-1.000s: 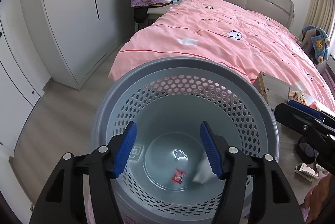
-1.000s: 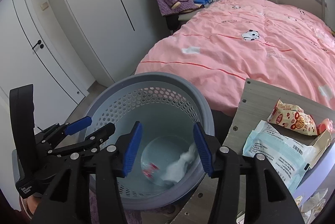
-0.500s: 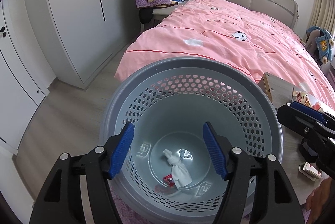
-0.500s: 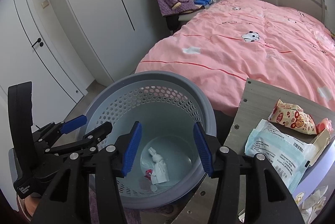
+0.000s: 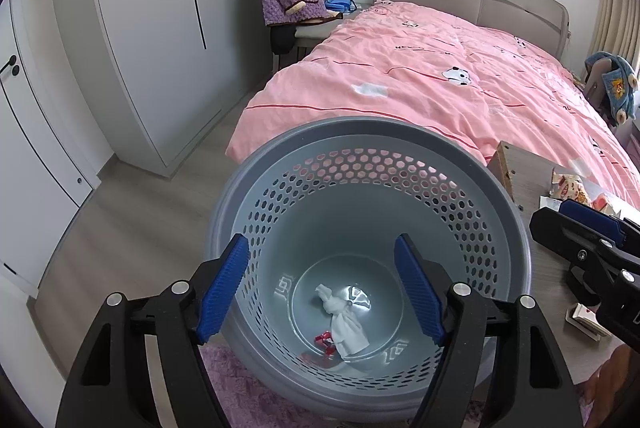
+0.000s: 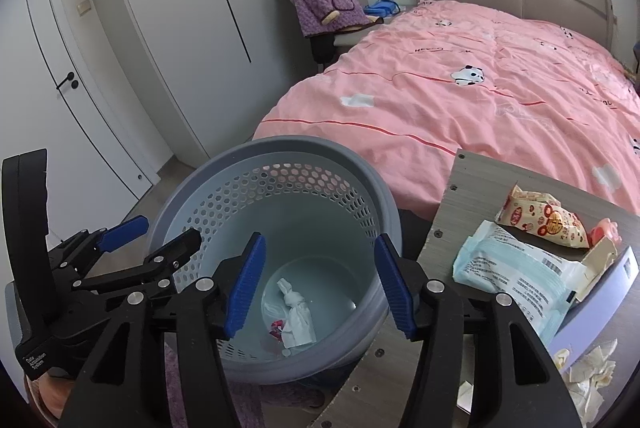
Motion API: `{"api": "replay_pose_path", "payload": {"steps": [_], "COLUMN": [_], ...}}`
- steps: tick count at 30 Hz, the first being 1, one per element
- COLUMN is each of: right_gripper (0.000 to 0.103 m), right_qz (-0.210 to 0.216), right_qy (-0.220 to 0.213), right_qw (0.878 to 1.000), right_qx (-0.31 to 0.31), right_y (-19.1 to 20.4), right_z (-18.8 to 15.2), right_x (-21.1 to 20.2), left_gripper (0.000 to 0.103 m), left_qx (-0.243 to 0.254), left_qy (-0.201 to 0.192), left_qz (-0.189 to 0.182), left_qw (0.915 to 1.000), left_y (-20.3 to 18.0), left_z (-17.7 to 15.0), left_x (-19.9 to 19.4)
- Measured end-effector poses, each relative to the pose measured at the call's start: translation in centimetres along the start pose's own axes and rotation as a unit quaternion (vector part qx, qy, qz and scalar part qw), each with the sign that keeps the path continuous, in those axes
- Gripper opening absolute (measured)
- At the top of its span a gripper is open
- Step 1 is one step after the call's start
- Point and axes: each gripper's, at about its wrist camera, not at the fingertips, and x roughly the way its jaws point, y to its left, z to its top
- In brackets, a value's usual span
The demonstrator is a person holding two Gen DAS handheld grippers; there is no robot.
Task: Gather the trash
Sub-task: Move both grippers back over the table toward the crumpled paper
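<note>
We hold both claws wide open and empty over the gray trash basket (image 5: 516, 228): left gripper (image 5: 322, 292), right gripper (image 6: 320, 282). A white tissue (image 6: 296, 316) lies at its bottom. More crumpled paper (image 6: 588, 376) waits at the tabletop's near right corner; it looks soft and light, so we pinch its middle.

A round grey-blue perforated wastebasket (image 5: 368, 188) is standing upright on the floor at the foot of the bed, holding on its solid bottom a twisted white tissue (image 5: 346, 324) that is lying flat, just beside a small red wrapper (image 5: 324, 339) touching its left edge.
</note>
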Motion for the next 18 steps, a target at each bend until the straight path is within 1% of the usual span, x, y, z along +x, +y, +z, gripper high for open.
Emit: {"api": "replay_pose_path", "payload": {"steps": [5, 13, 18], "right_gripper": [0.06, 0.062, 0.068], "right_qz": [-0.017, -0.045, -0.089], "right_qy": [-0.009, -0.02, -0.033], "right_qw": [1.0, 0.998, 0.995], "right_qx": [0.004, 0.026, 0.037], "right_y": [-0.5, -2.6, -4.3], "right_z": [-0.6, -2.0, -3.3], "right_x": [-1.4, -3.7, -5.8], "left_gripper": [0.072, 0.072, 0.075], "left_qx": [0.003, 0.015, 0.021], "left_qy": [-0.002, -0.006, -0.008], "left_qz": [-0.008, -0.024, -0.038], "left_qw": [1.0, 0.9996, 0.999], "left_y": [-0.8, -3.1, -4.9], "left_z": [-0.3, -0.9, -1.3], "left_x": [-0.6, -2.0, -2.7]}}
